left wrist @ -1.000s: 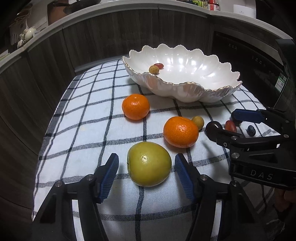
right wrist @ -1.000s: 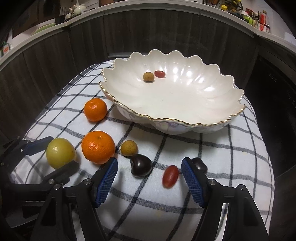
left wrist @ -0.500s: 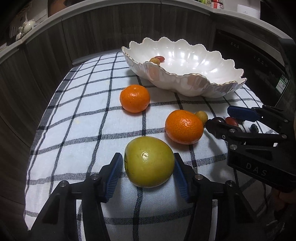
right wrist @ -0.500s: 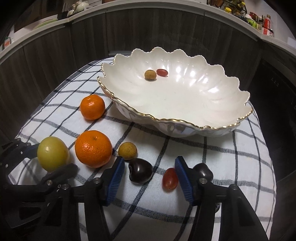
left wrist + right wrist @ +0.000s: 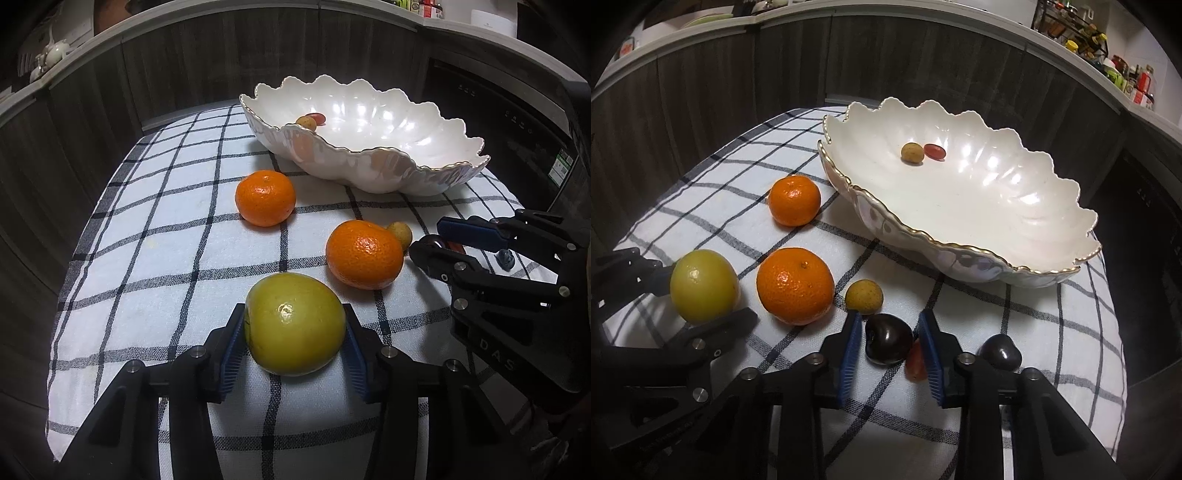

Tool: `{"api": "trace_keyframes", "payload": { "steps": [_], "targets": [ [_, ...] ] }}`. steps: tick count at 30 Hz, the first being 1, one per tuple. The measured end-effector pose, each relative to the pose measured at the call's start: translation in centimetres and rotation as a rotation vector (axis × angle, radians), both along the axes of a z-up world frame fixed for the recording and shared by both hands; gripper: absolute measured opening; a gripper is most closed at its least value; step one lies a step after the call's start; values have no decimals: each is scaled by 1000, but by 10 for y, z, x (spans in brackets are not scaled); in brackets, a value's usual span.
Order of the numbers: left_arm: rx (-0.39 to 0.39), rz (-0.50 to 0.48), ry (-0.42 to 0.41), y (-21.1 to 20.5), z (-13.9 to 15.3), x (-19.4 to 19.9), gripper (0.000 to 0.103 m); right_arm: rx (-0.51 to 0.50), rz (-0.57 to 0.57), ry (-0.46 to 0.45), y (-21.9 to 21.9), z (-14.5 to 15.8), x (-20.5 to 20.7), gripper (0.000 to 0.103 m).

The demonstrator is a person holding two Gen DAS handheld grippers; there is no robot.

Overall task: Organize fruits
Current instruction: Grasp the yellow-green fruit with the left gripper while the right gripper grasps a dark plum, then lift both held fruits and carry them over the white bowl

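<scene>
My left gripper (image 5: 294,347) is shut on a yellow-green apple (image 5: 294,323) that rests on the checked cloth; the apple also shows in the right wrist view (image 5: 703,285). My right gripper (image 5: 888,347) has closed around a dark cherry (image 5: 888,344) and a red grape tomato (image 5: 915,360), its pads touching them. A white scalloped bowl (image 5: 1027,266) holds a small tan fruit (image 5: 912,152) and a red grape tomato (image 5: 934,150).
Two mandarins (image 5: 794,285) (image 5: 794,199), a small tan fruit (image 5: 864,296) and another dark cherry (image 5: 1000,353) lie on the checked cloth (image 5: 166,236). Dark cabinet fronts (image 5: 184,66) curve behind the table. The cloth's edges fall away left and right.
Both grippers have moved forward and closed: the left from open around the apple to gripping it, the right from wide open to pinching the cherry and tomato.
</scene>
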State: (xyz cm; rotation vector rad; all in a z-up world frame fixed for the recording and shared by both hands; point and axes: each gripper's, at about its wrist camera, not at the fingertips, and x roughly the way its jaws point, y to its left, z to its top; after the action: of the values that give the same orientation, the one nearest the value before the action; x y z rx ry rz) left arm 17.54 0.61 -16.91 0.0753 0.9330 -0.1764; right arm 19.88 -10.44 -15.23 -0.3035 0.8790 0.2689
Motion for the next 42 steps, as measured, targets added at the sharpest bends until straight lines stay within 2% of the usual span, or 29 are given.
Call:
{"api": "trace_keyframes", "payload": {
  "steps": [10,20,42],
  "targets": [
    [-1,1,0,0,0,0,48,-75,33,-16,8,-2,-4,27],
    [-5,3,-20,0,6,-3,48,-47,29,-5,6,3,-7,27],
    [-11,3,-92,-5,38,-15,48,-9,10,-89,-4,42,-23,27]
  ]
}}
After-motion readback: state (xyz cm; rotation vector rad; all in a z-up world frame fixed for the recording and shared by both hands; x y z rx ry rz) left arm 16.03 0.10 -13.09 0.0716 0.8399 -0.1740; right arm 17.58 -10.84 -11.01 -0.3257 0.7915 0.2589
